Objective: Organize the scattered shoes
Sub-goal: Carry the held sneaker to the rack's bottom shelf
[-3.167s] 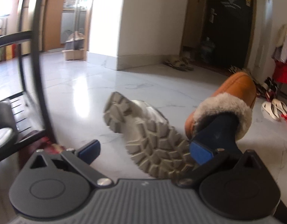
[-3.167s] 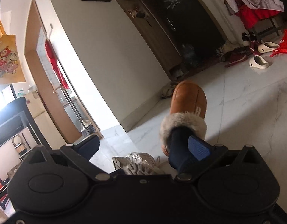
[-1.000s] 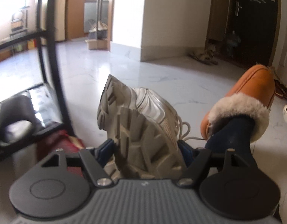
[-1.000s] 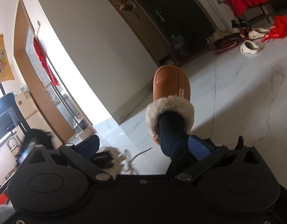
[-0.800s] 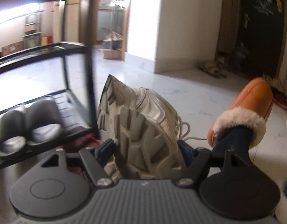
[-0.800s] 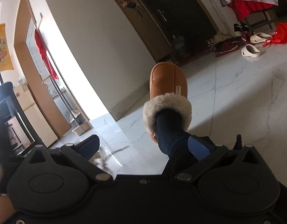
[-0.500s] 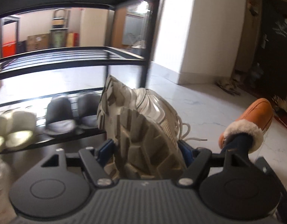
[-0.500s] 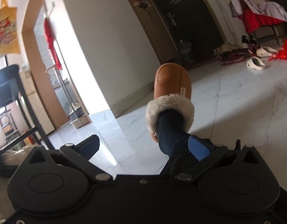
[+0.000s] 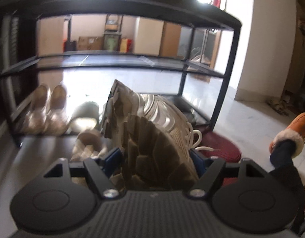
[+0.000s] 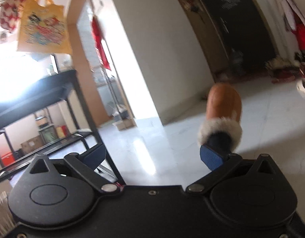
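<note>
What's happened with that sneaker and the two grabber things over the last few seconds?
The left gripper closed on the grey sneaker, which lay sole-up on the floor, lifted it and swung it round to face the black shoe rack. The right gripper stayed open and empty; the person's orange slipper stayed on the foot.

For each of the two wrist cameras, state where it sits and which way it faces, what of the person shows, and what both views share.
Left wrist: sits behind the left gripper, facing the black metal shoe rack; its fingers clamp a grey lug-soled sneaker; the person's foot in an orange fur-trimmed slipper shows at right.
Right wrist: sits behind the open right gripper, facing across the white marble floor toward a dark door; the same slippered foot shows.
Shared: the orange fur-trimmed slipper and the black metal shoe rack.
</note>
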Demonstrator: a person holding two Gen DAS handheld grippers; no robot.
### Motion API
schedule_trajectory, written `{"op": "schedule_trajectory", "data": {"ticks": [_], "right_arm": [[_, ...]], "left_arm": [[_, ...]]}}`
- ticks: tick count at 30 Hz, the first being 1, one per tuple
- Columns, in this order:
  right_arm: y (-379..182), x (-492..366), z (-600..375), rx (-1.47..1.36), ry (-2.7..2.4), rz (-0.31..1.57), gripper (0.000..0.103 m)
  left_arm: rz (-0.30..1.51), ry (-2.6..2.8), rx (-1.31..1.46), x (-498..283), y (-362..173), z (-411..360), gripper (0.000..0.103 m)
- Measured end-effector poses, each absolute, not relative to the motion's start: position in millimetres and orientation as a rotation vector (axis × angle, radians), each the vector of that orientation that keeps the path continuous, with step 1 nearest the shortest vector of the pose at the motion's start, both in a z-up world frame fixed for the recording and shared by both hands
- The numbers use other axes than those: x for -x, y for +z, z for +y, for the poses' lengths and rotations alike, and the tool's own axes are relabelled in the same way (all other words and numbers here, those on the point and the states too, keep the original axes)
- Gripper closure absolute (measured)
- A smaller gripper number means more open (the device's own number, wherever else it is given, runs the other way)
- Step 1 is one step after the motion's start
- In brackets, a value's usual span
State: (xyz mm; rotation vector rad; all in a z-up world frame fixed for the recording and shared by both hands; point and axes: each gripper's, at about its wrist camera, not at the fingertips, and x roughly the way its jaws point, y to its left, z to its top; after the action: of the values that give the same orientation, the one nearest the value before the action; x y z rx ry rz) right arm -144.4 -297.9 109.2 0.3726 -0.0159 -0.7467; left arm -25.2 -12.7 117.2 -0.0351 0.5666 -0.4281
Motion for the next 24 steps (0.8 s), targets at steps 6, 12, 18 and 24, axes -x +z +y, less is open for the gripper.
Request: {"op": "schedule_trajectory", "data": {"ticks": [6,12,18,24], "right_arm": [[117.1,149.5,-291.4,-0.317,-0.748,0.001,0.000],[118.5,154.7,-290.1,-0.277,-0.762,0.037,0.000],[118.3,158.4,-286.2,-0.245,-0.771,0.067,0.000],[108.5,154.7,-270.6,-0.209,-0.742,0.081,0.000]], "left_arm": [[0.634,-0.465,0.075,33.3,82.5,-8.1,0.028],[0.625,-0.521,0.088,24.0,74.8,-28.6,0.028],[0.589,-0.524,0.086,2.4,54.5,-47.8,0.028],[0.634,-0.473,0.060,-28.3,27.1,-51.7,0.028]]}}
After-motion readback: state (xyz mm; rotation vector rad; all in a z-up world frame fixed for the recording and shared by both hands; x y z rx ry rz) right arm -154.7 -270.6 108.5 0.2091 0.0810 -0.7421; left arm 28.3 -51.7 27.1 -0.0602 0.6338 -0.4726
